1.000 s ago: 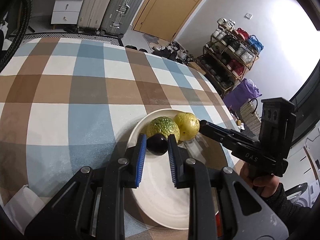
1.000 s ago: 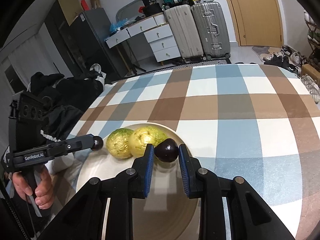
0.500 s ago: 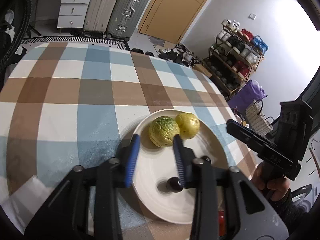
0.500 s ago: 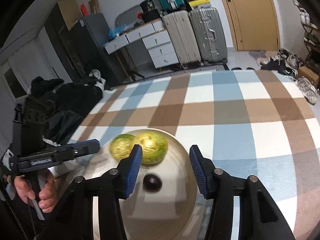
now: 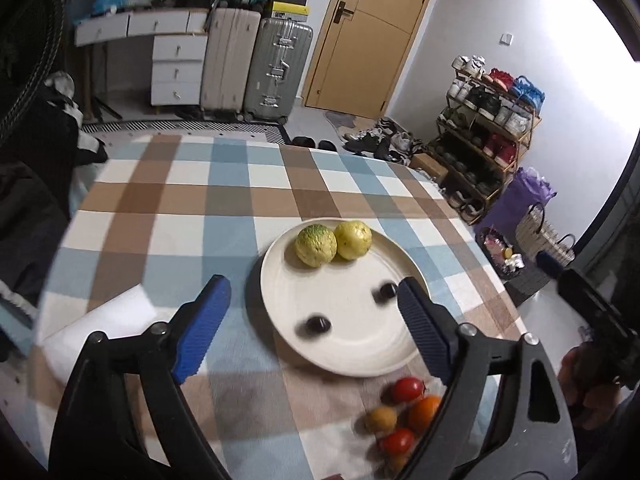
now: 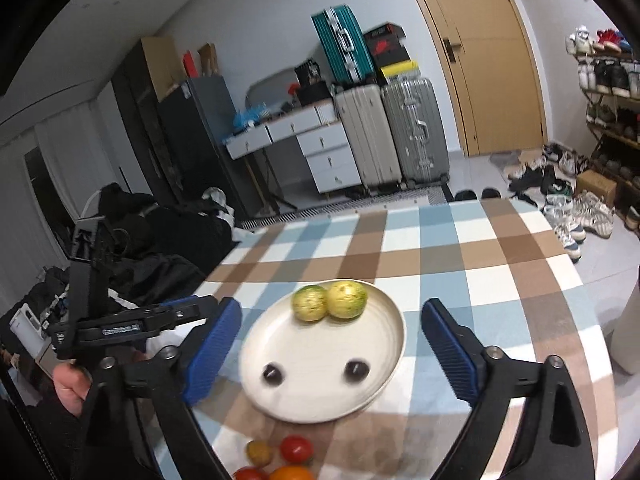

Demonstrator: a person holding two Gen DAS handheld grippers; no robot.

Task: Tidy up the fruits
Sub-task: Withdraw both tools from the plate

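Note:
A cream plate (image 5: 352, 354) (image 6: 376, 400) on the checked tablecloth holds two yellow-green round fruits (image 5: 316, 246) (image 6: 347, 299) at its far side and two small dark fruits (image 5: 318, 325) (image 6: 356, 370) nearer me. My left gripper (image 5: 310, 312) is wide open and empty above the plate's near left. My right gripper (image 6: 332, 334) is wide open and empty above the plate. Each gripper shows in the other's view, the right one (image 5: 588, 308) and the left one (image 6: 120, 326).
Small red and orange fruits (image 5: 404, 412) (image 6: 294, 450) lie on a white cloth at the table's near edge. A white paper (image 5: 104, 328) lies left of the plate. Suitcases (image 5: 256, 64), drawers, a door and shoe racks (image 5: 488, 128) stand beyond the table.
Both grippers let go of their dark fruits, opened wide, and drew back and up. The two dark fruits now lie on the plate.

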